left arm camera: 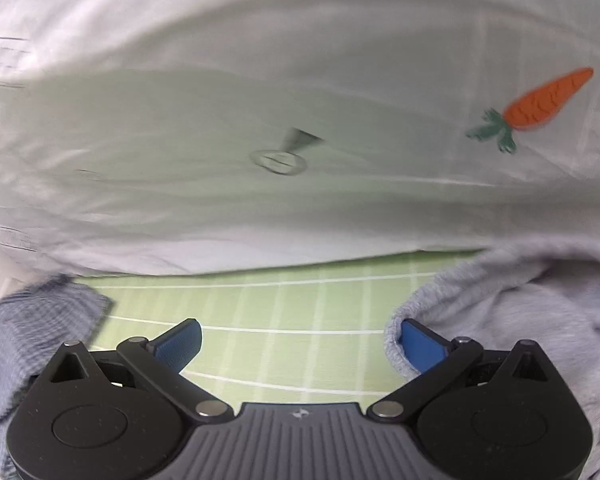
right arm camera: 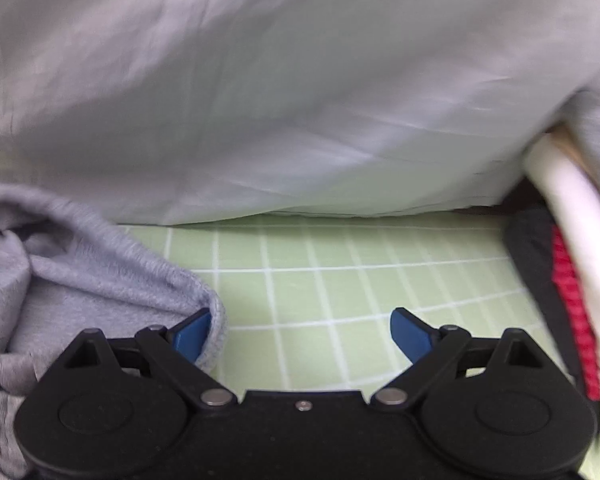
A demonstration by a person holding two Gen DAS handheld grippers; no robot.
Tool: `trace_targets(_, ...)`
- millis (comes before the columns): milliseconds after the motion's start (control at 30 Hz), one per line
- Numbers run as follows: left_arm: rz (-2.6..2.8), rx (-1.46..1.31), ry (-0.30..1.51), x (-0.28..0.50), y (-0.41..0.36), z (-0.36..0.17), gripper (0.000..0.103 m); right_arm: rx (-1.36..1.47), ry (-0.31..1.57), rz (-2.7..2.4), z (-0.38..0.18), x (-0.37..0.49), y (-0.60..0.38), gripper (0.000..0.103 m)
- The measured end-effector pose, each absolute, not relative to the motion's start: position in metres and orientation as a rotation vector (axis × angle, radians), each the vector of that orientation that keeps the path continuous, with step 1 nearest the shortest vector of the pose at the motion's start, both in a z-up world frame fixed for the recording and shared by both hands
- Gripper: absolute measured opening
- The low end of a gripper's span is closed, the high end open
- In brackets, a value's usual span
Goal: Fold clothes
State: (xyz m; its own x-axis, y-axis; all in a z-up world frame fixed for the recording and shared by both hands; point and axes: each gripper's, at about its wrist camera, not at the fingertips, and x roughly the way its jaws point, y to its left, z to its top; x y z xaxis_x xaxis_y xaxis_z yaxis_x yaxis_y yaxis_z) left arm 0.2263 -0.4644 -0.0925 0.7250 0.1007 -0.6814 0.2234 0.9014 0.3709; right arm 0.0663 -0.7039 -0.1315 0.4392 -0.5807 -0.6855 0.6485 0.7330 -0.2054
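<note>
While the left gripper (left arm camera: 298, 340) stands spread wide and empty over the green grid mat (left arm camera: 284, 320), the white carrot-print garment (left arm camera: 300, 100) fills everything from nine through three o'clock, its lower edge leaving a bare strip of mat ahead. A grey garment (left arm camera: 500, 320) touches the right fingertip at three o'clock; blue checked cloth (left arm camera: 40, 328) lies at eight. In the right wrist view, the right gripper (right arm camera: 300, 330) is equally released, grey cloth against its left fingertip, black-and-red fabric (right arm camera: 560, 300) at three o'clock.

Smooth white cloth garment (left arm camera: 300, 80), fuzzy grey knit (right arm camera: 80, 272)
</note>
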Motion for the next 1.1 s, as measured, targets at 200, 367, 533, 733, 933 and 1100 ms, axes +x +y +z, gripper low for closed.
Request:
trace_targets(200, -0.047, 0.382, 0.667, 0.181, -0.425, -0.060, 0.103, 0.042, 0.699, -0.772, -0.097, 0.022, -0.681, 0.094)
trace_targets(367, -0.034, 0.316, 0.597, 0.137, -0.387, -0.031, 0.103, -0.029, 0.591, -0.774, -0.065, -0.020, -0.646, 0.094)
trace_targets(533, -0.030, 0.281, 0.587, 0.086, -0.347, -0.019, 0.103, -0.049, 0.531, -0.776, -0.048, -0.072, -0.605, 0.095)
trace_targets(733, -0.029, 0.291, 0.765, 0.033, -0.321, -0.053, 0.103, -0.028, 0.614, -0.764, -0.065, -0.123, -0.573, 0.097)
trace_targets(933, -0.151, 0.194, 0.973, 0.021, -0.318, -0.079, 0.103, 0.169, 0.744, -0.650, -0.085, -0.134, -0.572, 0.096)
trace_targets(1100, -0.243, 0.189, 0.914, 0.018, -0.332, -0.069, 0.103, 0.199, 0.715, -0.569, -0.077, -0.125, -0.560, 0.096)
